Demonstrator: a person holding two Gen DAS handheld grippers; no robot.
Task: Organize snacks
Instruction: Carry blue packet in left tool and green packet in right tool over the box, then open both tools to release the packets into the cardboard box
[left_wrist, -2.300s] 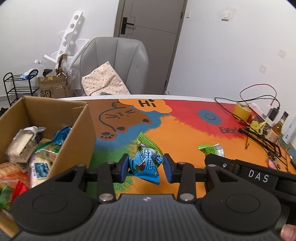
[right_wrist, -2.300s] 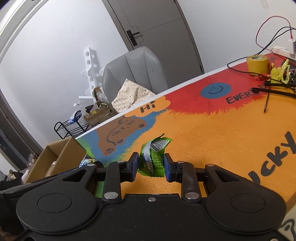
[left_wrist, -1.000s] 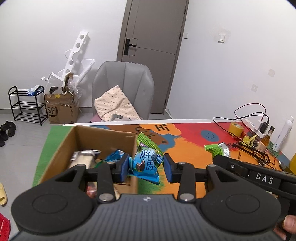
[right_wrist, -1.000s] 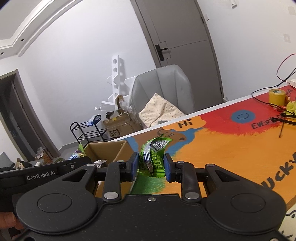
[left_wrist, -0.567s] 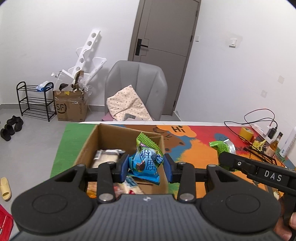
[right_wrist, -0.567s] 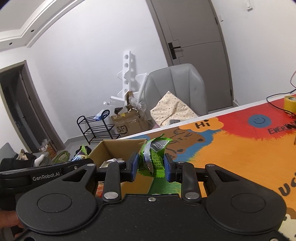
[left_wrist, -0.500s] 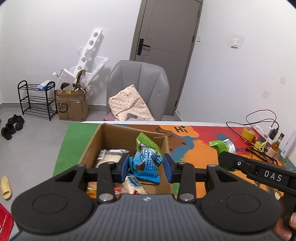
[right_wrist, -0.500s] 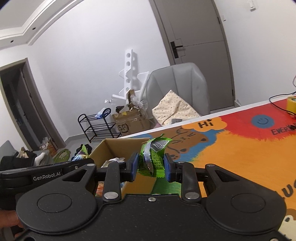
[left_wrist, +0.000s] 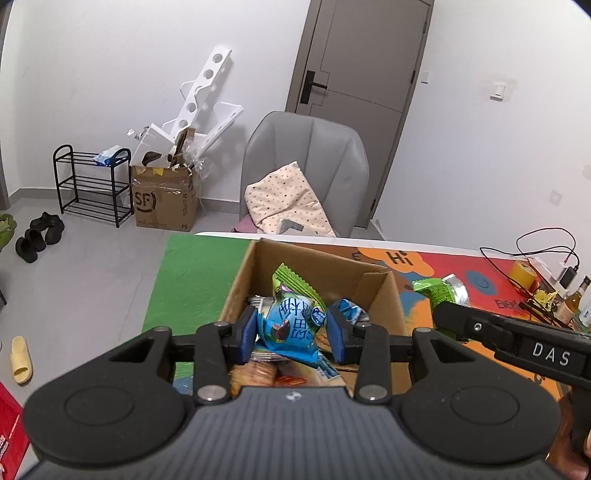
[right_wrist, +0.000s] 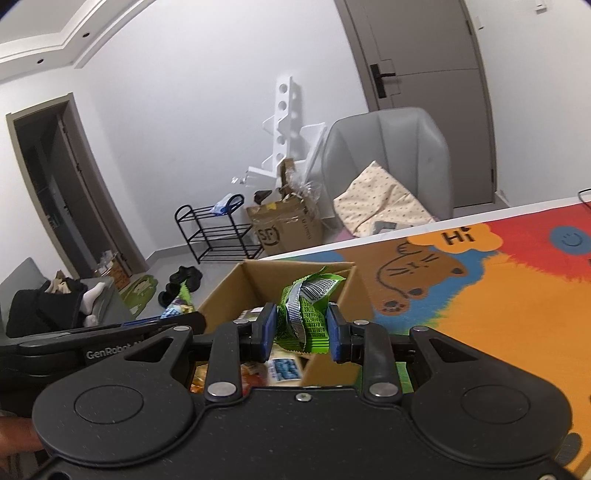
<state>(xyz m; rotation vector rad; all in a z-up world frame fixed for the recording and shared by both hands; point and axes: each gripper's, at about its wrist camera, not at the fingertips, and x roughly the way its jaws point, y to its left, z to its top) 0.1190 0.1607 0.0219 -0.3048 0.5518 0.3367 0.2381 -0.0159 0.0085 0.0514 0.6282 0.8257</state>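
Note:
My left gripper (left_wrist: 291, 332) is shut on a blue snack packet (left_wrist: 290, 325) with a green top and holds it above the open cardboard box (left_wrist: 384, 295). My right gripper (right_wrist: 302, 330) is shut on a crumpled green snack packet (right_wrist: 306, 314) and holds it over the same box (right_wrist: 236, 284), near its right wall. The box holds several snack packets. The green packet (left_wrist: 439, 290) and right gripper body also show at the right of the left wrist view. The left gripper body (right_wrist: 103, 343) shows at the left of the right wrist view.
The box stands at the left end of a colourful table mat (right_wrist: 498, 295). A grey chair (left_wrist: 306, 166) with a dotted cushion stands behind the table. Tape, cables and bottles (left_wrist: 546, 288) lie at the far right. A shoe rack and floor box (left_wrist: 162, 199) stand left.
Both grippers have carried their packets left from over the mat to above the box. Their grips are unchanged.

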